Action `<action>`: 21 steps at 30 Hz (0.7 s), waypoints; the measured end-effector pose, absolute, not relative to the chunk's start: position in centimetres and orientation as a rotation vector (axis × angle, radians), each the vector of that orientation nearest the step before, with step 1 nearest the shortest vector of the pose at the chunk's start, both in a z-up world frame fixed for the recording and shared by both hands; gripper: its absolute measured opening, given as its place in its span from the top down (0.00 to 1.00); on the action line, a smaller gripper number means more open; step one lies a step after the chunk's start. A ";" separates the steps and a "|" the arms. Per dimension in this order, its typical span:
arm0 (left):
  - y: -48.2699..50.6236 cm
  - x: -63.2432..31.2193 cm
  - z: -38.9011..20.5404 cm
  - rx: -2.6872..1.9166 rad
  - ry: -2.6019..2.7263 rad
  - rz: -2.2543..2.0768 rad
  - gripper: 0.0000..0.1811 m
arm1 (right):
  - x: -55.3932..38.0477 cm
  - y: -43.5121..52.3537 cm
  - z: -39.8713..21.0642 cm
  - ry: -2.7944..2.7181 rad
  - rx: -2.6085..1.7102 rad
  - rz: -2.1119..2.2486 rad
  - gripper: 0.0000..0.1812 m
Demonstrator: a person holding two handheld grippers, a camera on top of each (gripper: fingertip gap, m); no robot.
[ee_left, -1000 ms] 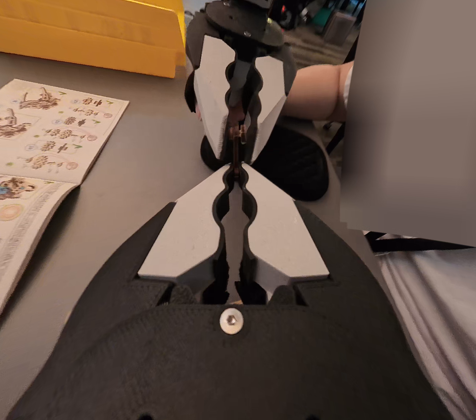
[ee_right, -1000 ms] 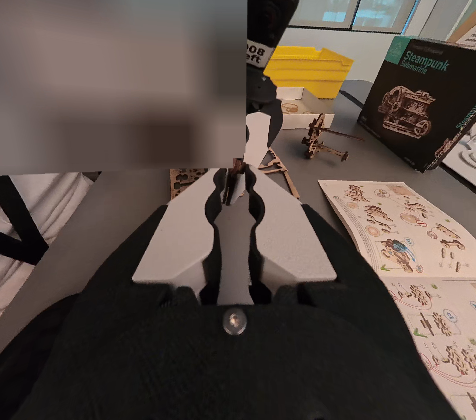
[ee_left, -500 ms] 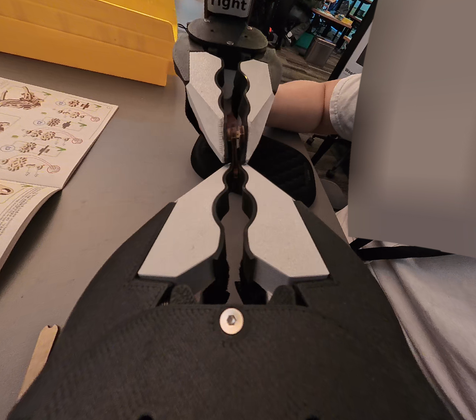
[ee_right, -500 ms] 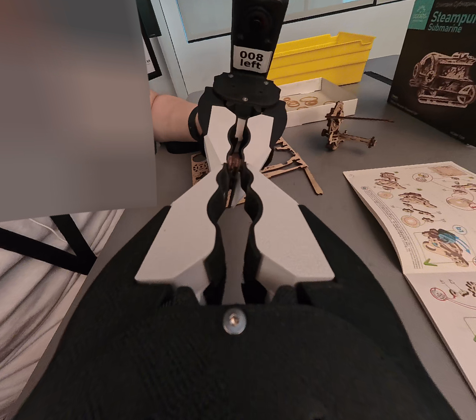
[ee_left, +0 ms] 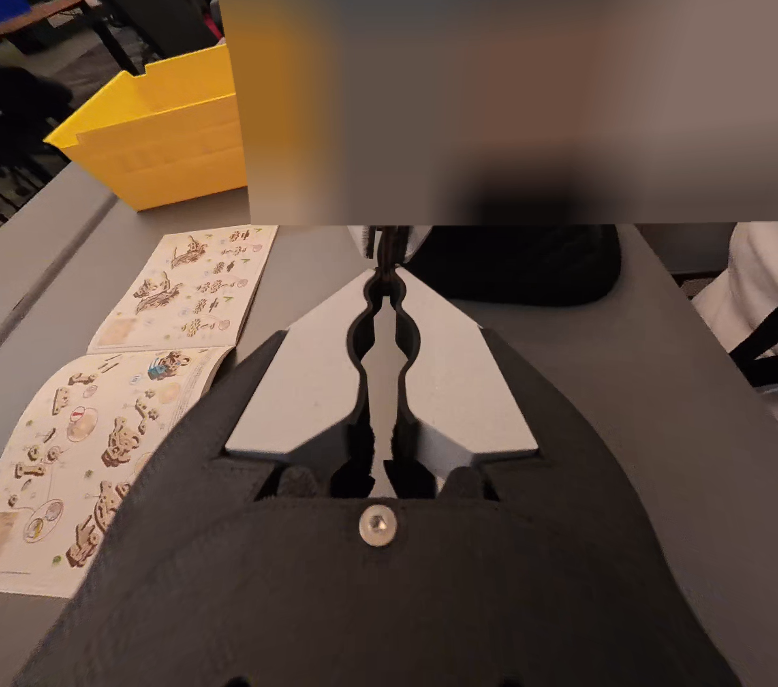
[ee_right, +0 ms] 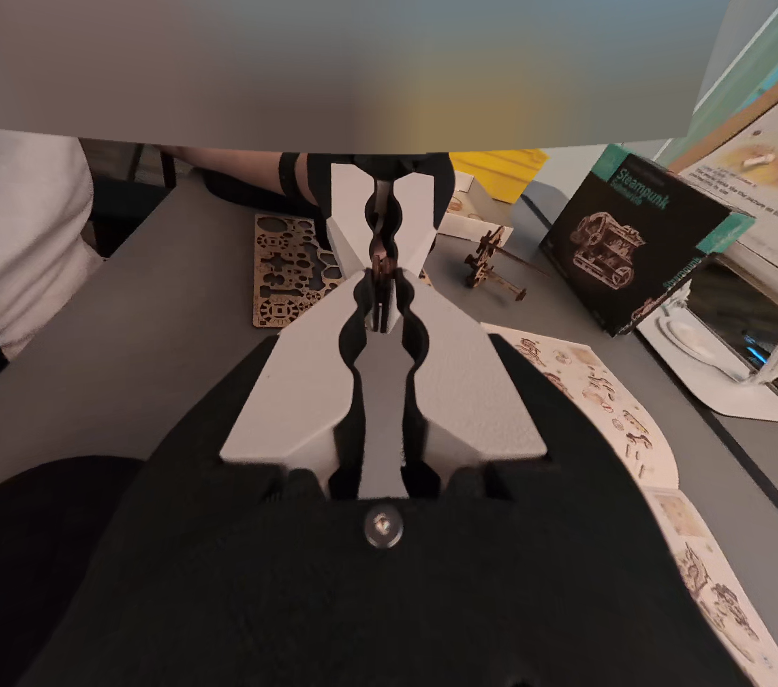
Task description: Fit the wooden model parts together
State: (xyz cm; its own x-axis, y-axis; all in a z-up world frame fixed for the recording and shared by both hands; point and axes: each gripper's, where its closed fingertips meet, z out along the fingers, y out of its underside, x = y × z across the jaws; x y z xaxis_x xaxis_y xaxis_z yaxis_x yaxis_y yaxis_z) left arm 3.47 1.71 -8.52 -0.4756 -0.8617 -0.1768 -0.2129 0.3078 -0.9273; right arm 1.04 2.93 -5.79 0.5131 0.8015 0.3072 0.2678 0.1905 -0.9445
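My two grippers meet tip to tip above the grey table. In the left wrist view my left gripper (ee_left: 385, 280) is shut on a small dark wooden part (ee_left: 384, 266). The right gripper's fingers (ee_left: 414, 241) face it just beyond, mostly hidden by the blurred patch. In the right wrist view my right gripper (ee_right: 382, 276) is shut on a small brown wooden part (ee_right: 382, 266), and the left gripper (ee_right: 381, 245) pinches the same spot from the far side. I cannot tell whether it is one part or two pressed together.
A laser-cut wooden sheet (ee_right: 286, 275) lies behind the grippers. A partly built wooden model (ee_right: 490, 262) stands right of them, next to a black kit box (ee_right: 640, 241). An open instruction booklet (ee_left: 139, 363) (ee_right: 589, 389) lies on the table. A yellow bin (ee_left: 168, 136) and a white tray (ee_right: 463, 222) sit at the back.
Both grippers have stayed shut and tip to tip on the small part. The pair has turned and both views now look lower over the table, with more of the booklet in the left wrist view.
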 end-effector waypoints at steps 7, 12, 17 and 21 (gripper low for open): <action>2.0 3.3 -7.8 -0.781 1.842 -1.034 1.00 | 0.8 2.6 -5.5 -1.087 -1.351 0.348 0.96; 1.6 3.0 -7.7 -0.728 1.849 -1.000 1.00 | 0.4 2.2 -5.5 -1.160 -1.302 0.182 0.96; 1.9 3.1 -7.6 -0.731 1.838 -0.980 1.00 | 0.5 2.4 -5.4 -1.143 -1.301 0.188 0.96; 2.3 3.2 -8.4 -0.791 1.873 -0.968 1.00 | 0.8 3.0 -5.4 -1.127 -1.293 0.137 0.93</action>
